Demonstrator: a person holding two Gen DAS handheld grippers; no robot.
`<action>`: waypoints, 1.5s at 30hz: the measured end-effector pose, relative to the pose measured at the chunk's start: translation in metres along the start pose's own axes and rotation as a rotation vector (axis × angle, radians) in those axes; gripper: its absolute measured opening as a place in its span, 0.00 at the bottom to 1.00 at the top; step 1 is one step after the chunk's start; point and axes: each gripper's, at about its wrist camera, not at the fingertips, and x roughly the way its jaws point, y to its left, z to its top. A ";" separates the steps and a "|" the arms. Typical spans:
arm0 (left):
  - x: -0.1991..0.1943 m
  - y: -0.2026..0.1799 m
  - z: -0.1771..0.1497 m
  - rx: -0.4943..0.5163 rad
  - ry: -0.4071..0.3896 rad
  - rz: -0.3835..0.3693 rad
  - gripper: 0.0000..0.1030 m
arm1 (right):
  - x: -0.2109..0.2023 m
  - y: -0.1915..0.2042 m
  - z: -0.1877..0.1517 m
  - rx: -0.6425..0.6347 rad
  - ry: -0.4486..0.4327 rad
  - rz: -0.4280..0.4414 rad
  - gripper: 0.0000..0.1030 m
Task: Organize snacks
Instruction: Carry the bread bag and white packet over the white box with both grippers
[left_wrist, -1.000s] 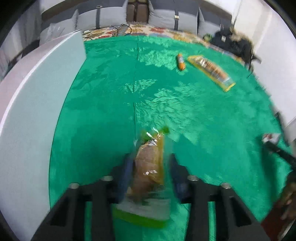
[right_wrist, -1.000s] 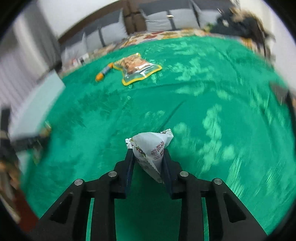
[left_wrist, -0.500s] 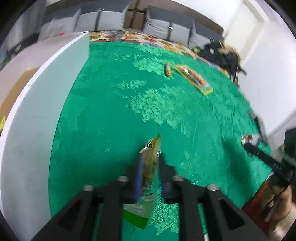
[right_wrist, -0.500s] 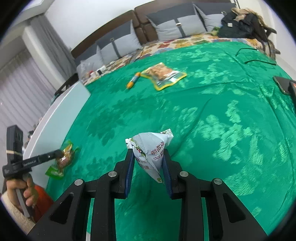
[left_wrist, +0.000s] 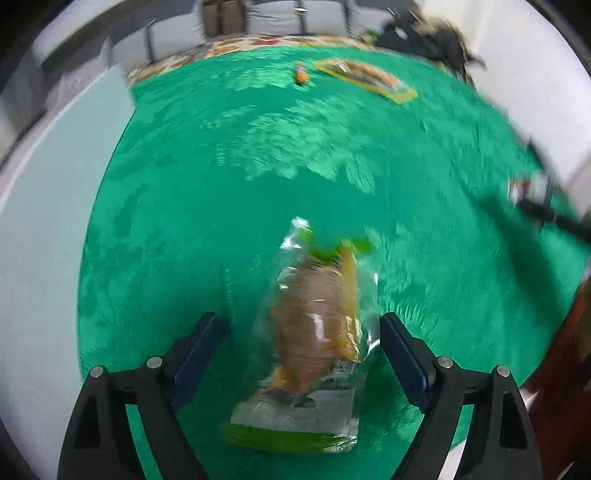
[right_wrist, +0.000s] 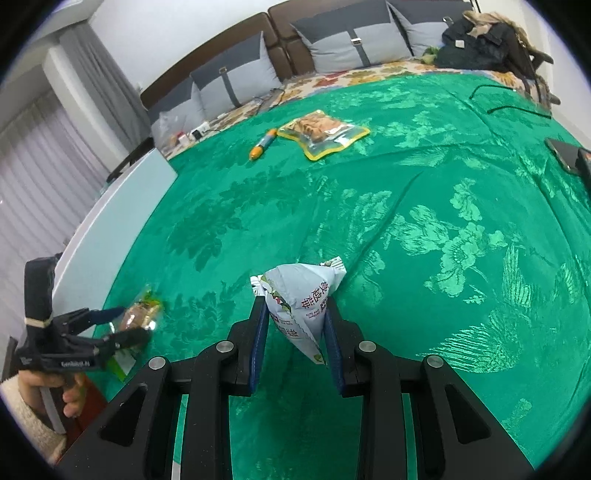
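Two snack packets: blurred clear packet (left_wrist: 317, 332) between spread left jaws, bottom edge indistinct.

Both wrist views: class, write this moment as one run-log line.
left gripper: open around clear green-edged snack pouch | right gripper: shut on white triangular snack packet | surface: green patterned cloth
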 end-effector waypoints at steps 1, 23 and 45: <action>-0.003 -0.004 0.000 0.020 -0.023 -0.020 0.62 | 0.000 -0.001 0.000 0.002 -0.002 0.000 0.30; -0.072 0.067 0.015 -0.324 -0.195 -0.225 0.02 | -0.008 0.036 0.015 -0.101 -0.053 0.022 0.30; 0.000 0.047 0.016 0.027 0.042 0.051 0.35 | 0.000 0.035 0.002 -0.093 -0.022 0.035 0.30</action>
